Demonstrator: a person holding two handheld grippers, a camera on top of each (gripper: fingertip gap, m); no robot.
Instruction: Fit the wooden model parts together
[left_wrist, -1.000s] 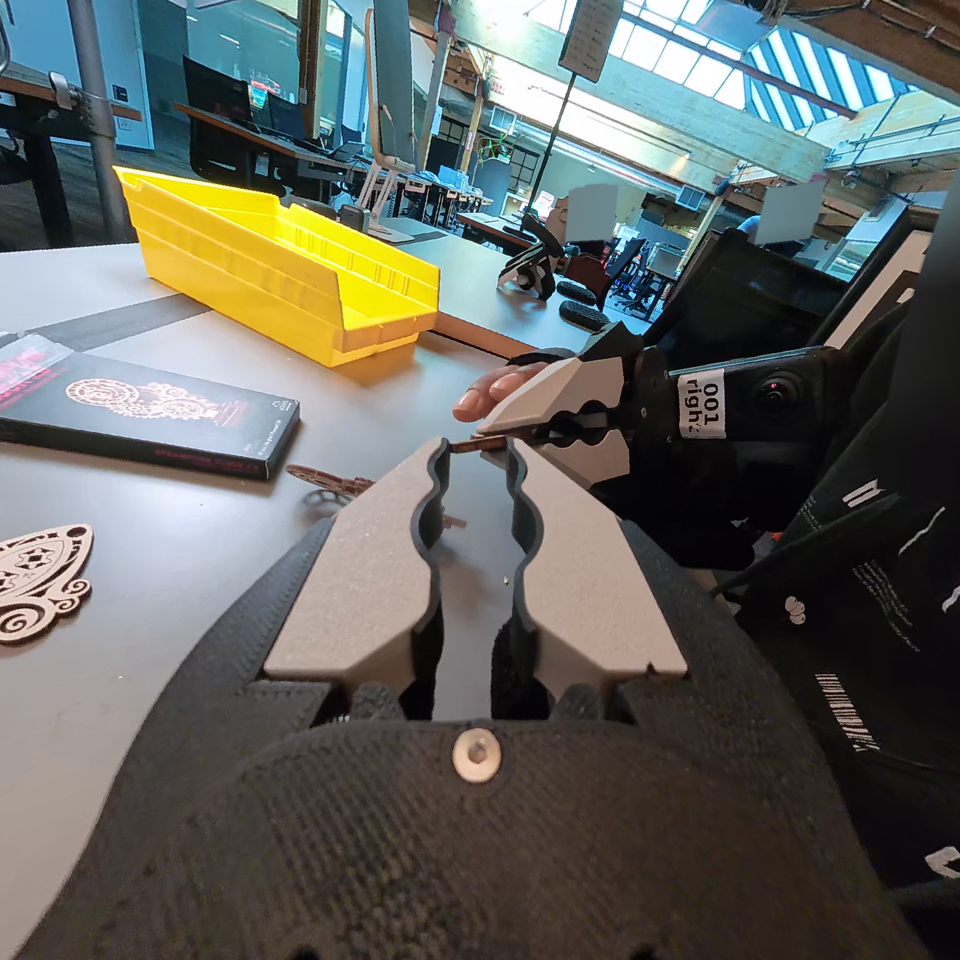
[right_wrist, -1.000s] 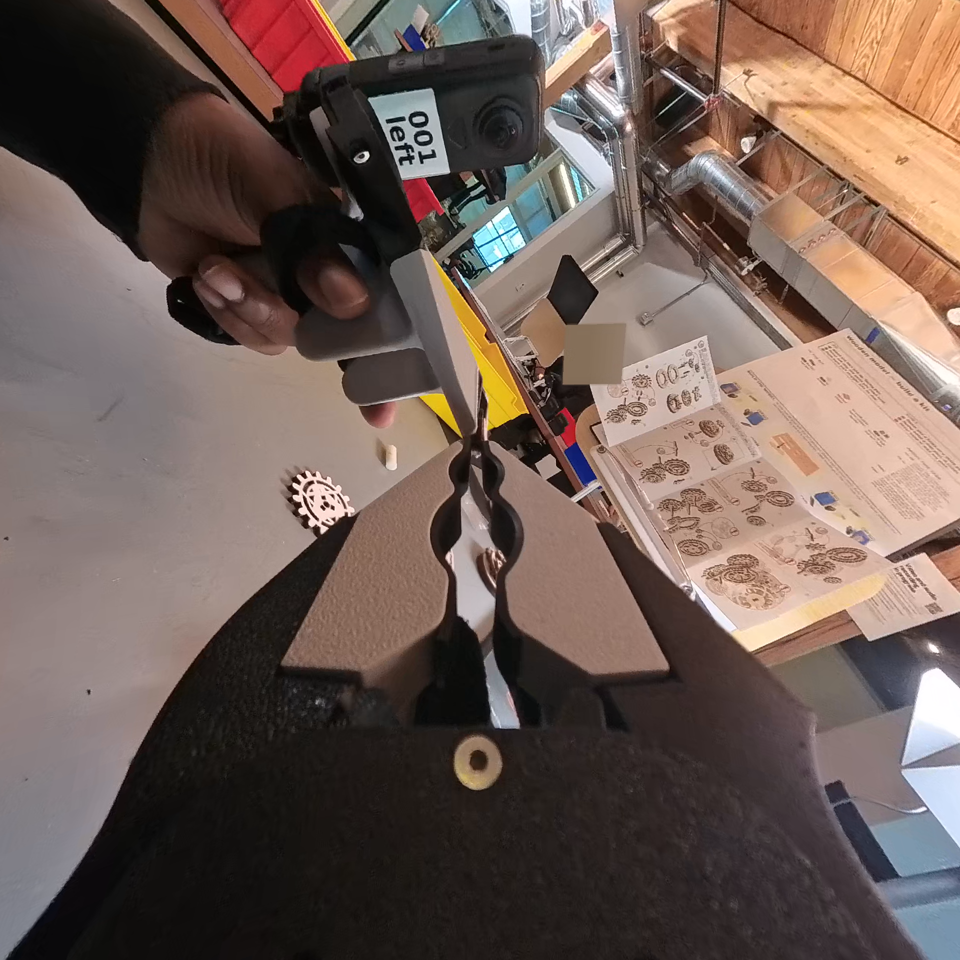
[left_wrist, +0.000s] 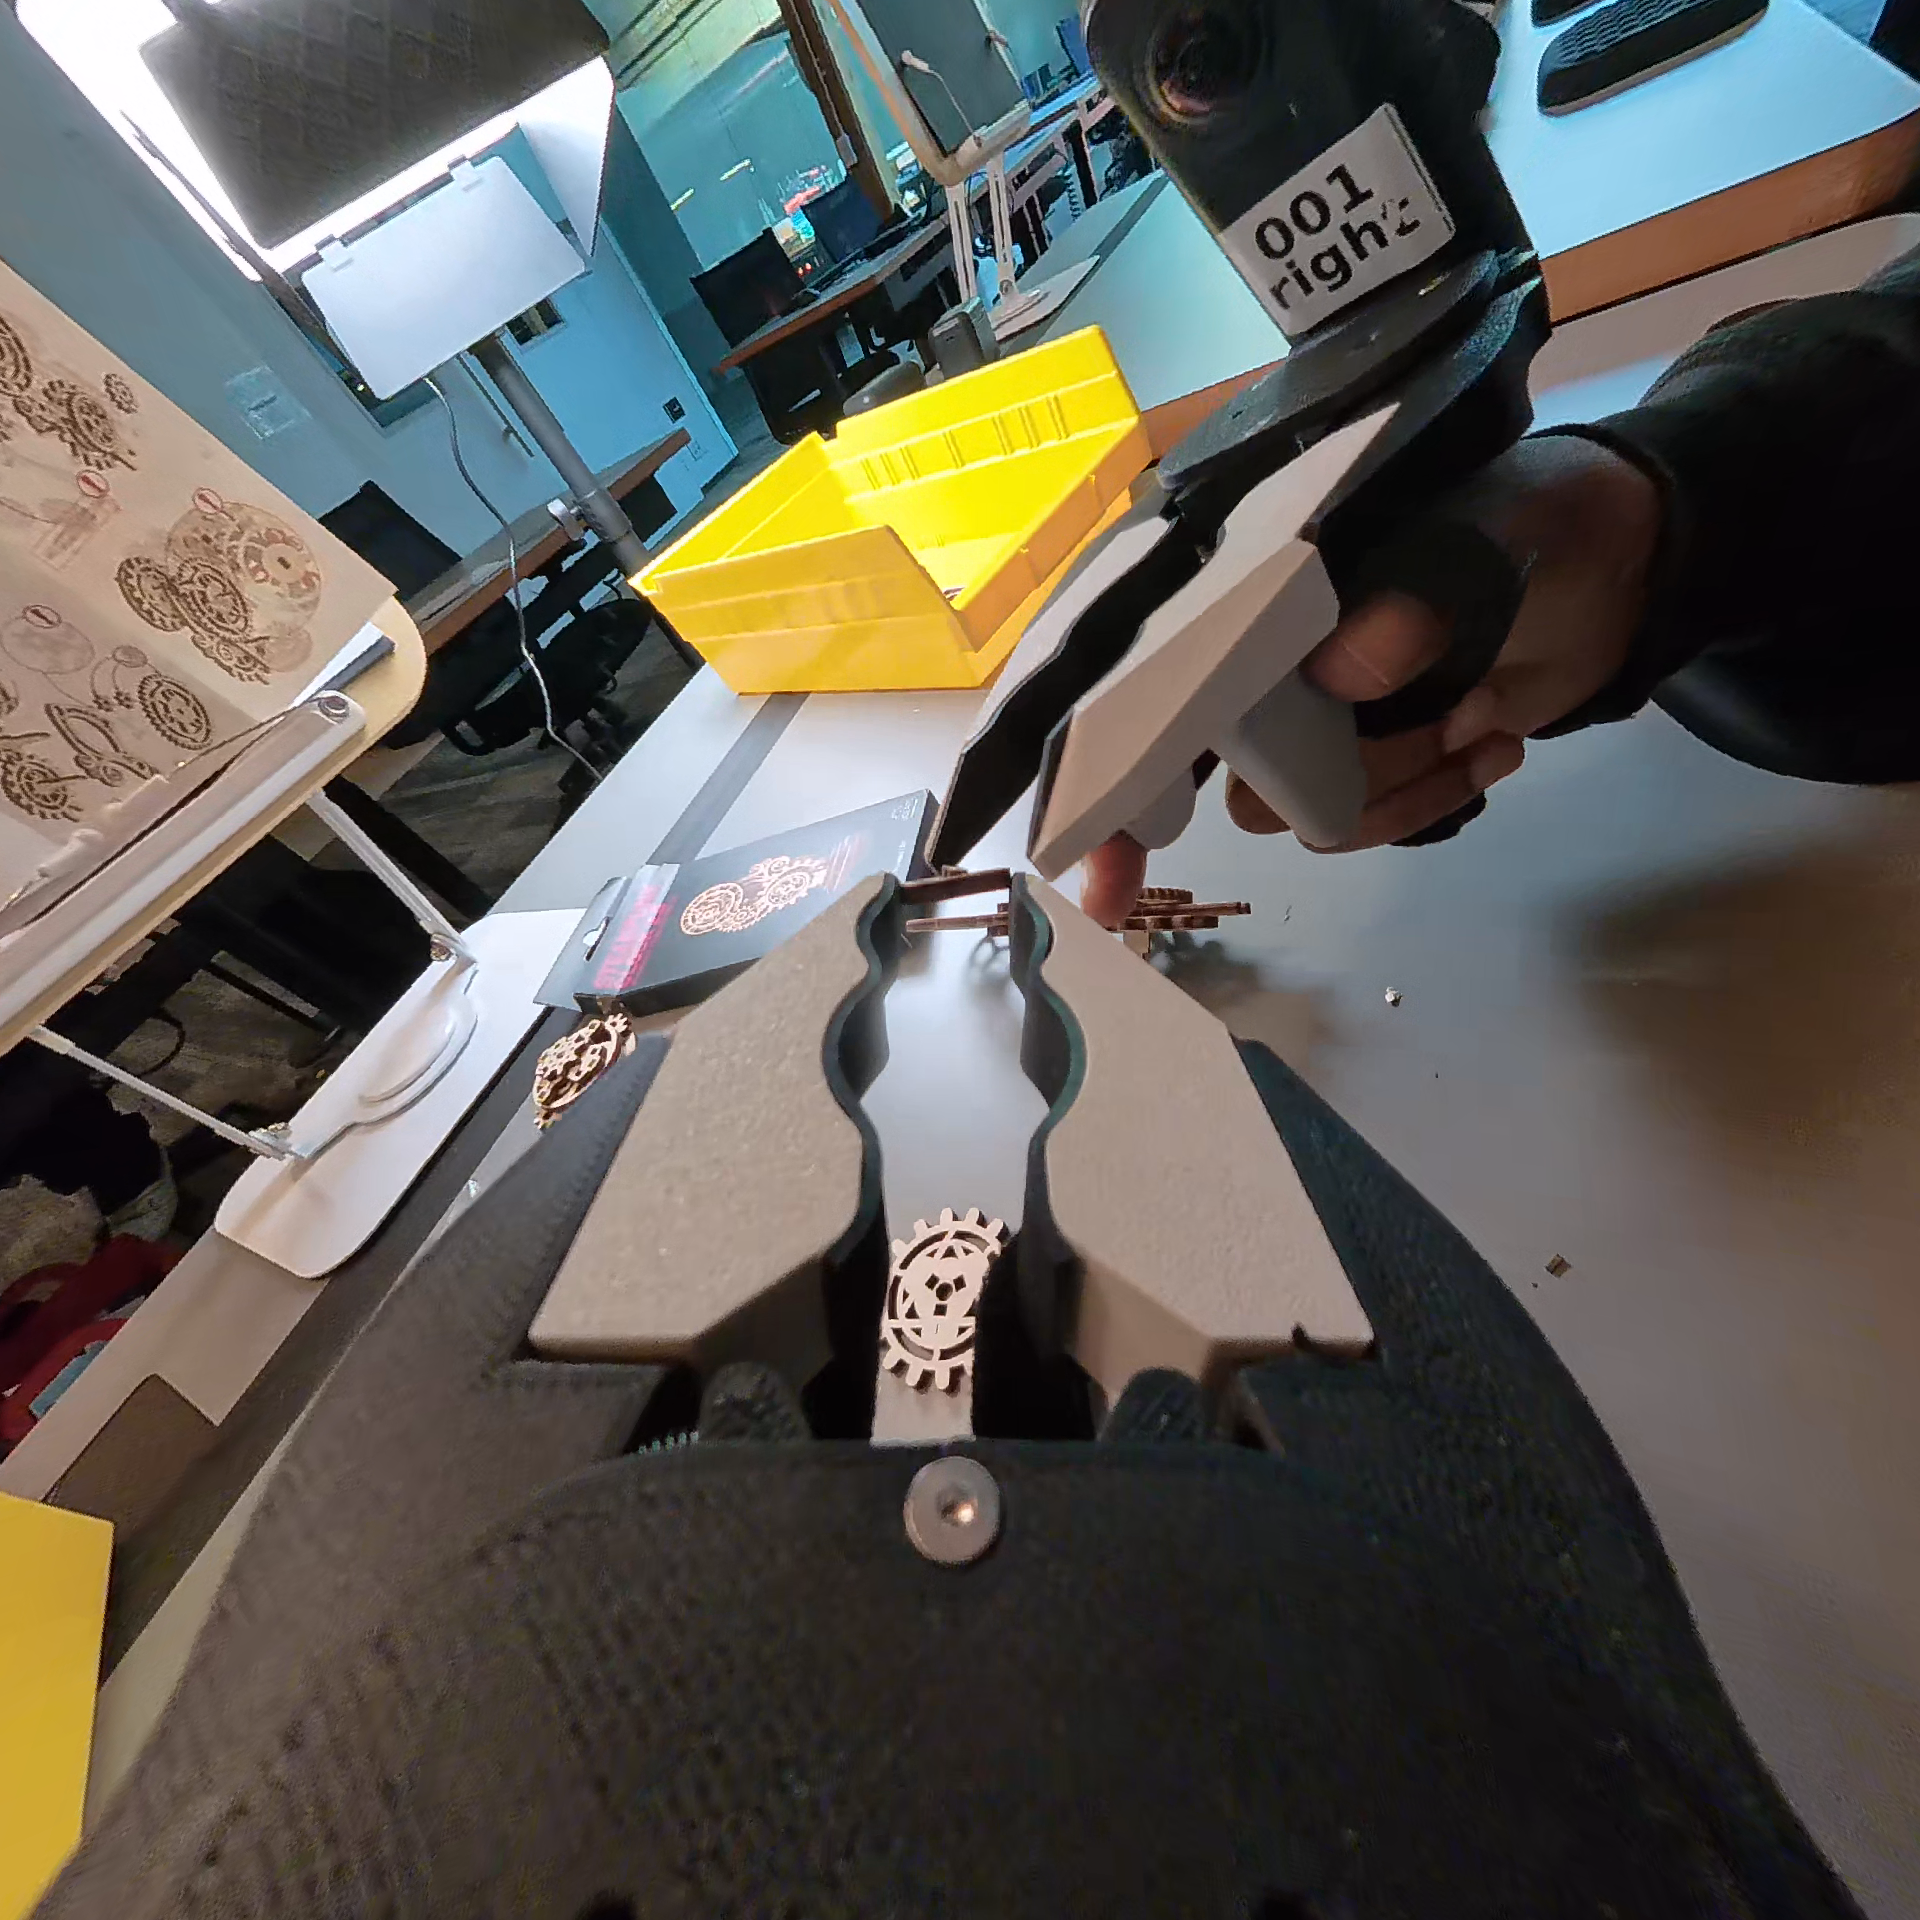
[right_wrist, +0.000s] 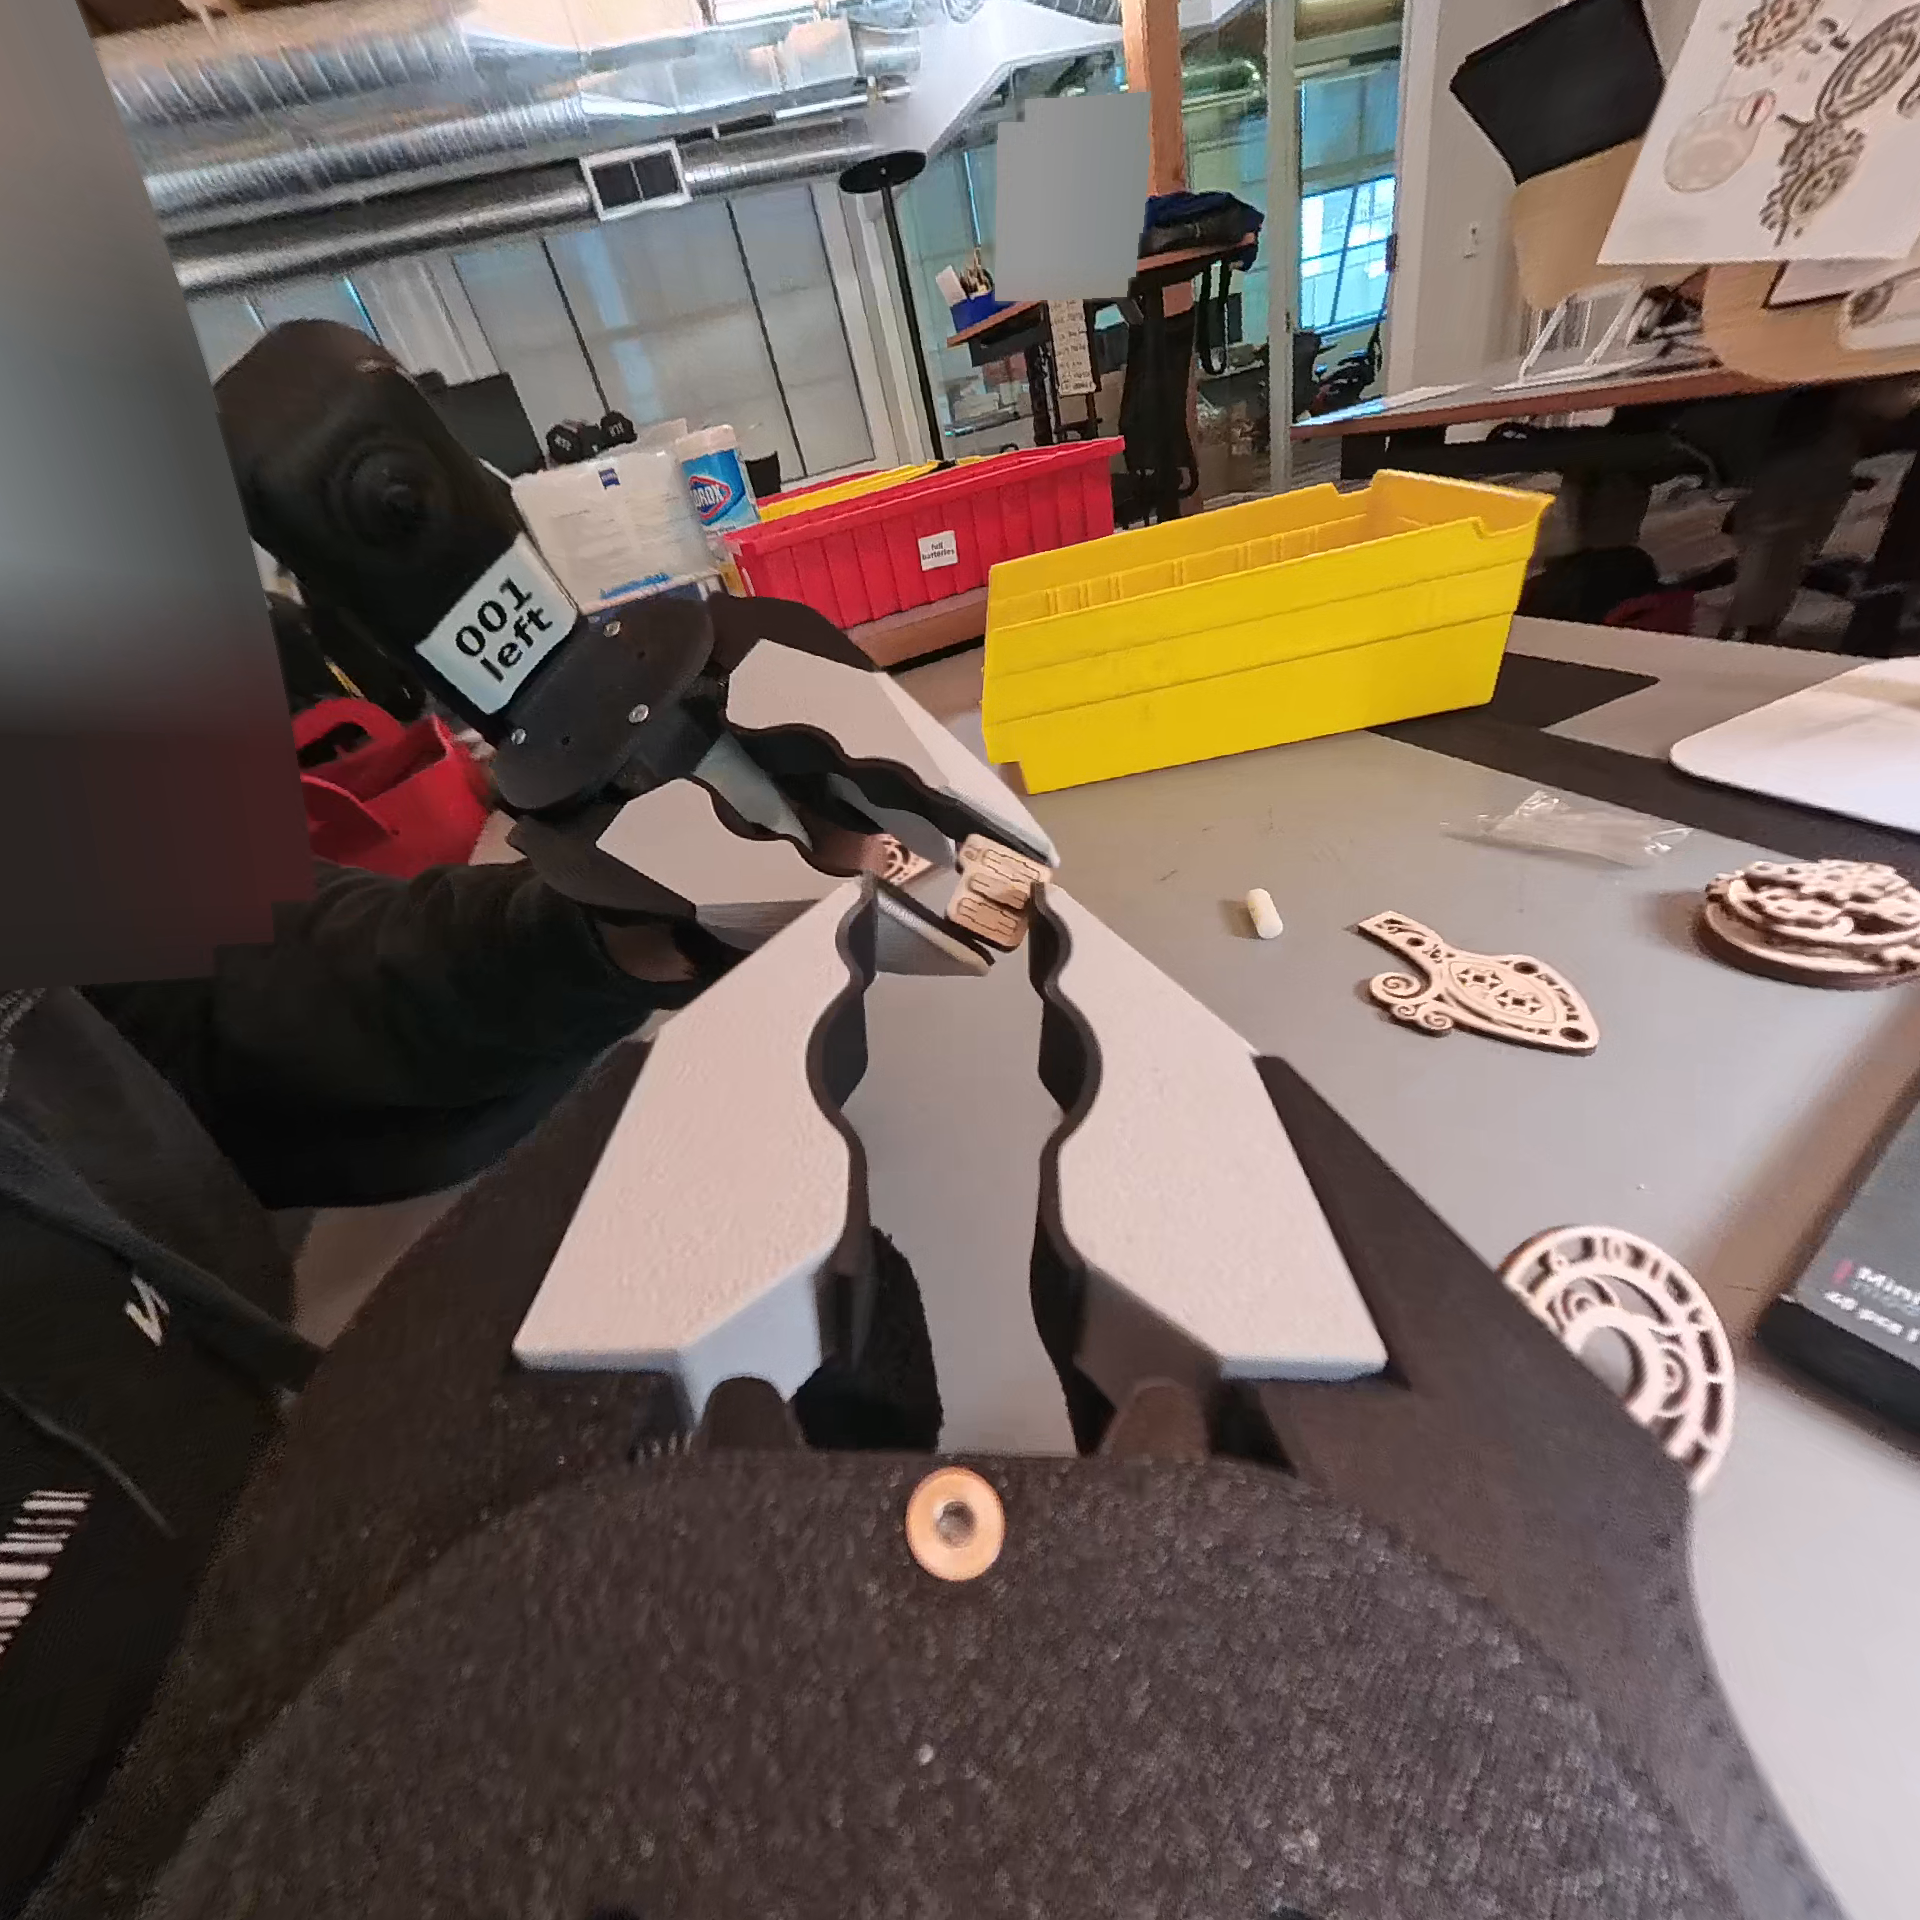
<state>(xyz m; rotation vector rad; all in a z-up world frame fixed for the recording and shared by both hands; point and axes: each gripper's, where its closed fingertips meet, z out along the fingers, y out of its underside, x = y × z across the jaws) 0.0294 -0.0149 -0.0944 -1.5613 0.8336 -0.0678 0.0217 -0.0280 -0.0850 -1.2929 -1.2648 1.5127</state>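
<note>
Left wrist view: the left claw (left_wrist: 956, 899) pinches a small stack of wooden parts (left_wrist: 951, 902) at its tips, their flat layers lying crosswise between the fingers. The right claw (left_wrist: 992, 847) comes in from above right, its tips just beside that stack; whether they touch is hard to tell. A loose gear (left_wrist: 940, 1309) lies on the grey tabletop (left_wrist: 1558, 1091).

Right wrist view: the right claw (right_wrist: 951, 914) stands slightly parted around the slotted wooden piece (right_wrist: 997, 894), apparently gripping it. A yellow bin (right_wrist: 1247, 634) sits beyond in an open workshop.
</note>
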